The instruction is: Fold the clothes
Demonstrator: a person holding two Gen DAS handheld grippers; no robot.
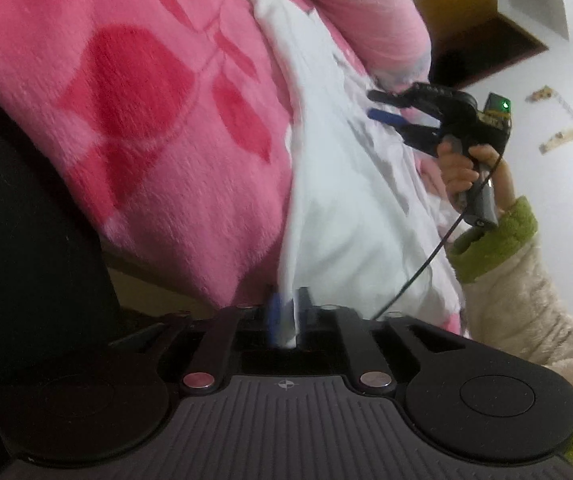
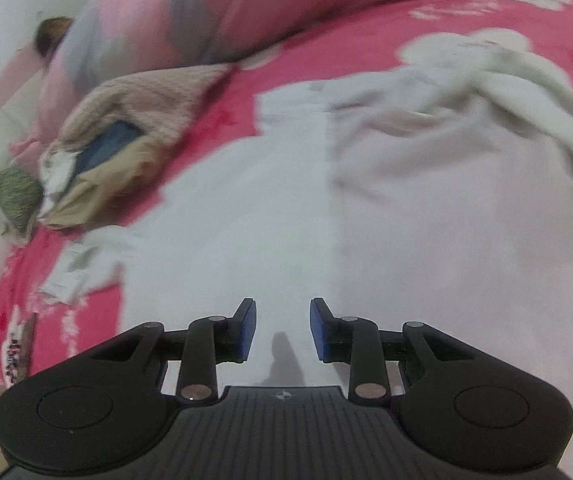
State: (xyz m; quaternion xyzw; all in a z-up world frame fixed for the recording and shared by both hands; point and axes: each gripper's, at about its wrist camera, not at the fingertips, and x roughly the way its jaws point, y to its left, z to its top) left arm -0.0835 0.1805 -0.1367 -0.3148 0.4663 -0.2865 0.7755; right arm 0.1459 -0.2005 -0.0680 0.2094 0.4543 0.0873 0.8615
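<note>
Two grippers are shown. White garment (image 1: 350, 208) cloth is pinched between the narrow-set jaws of the left gripper (image 1: 286, 320). Ahead of it, the right gripper (image 2: 282, 330) is held by a hand (image 1: 462, 172), jaws parted and empty, tilted down over the garment on a pink blanket (image 1: 146, 120).

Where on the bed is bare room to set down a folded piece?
Bare pink blanket shows between the white garment and the pillow. A smaller strip lies lower left by the garment's sleeve. Crowded: the clothes pile at left, cream clothing at right.
</note>
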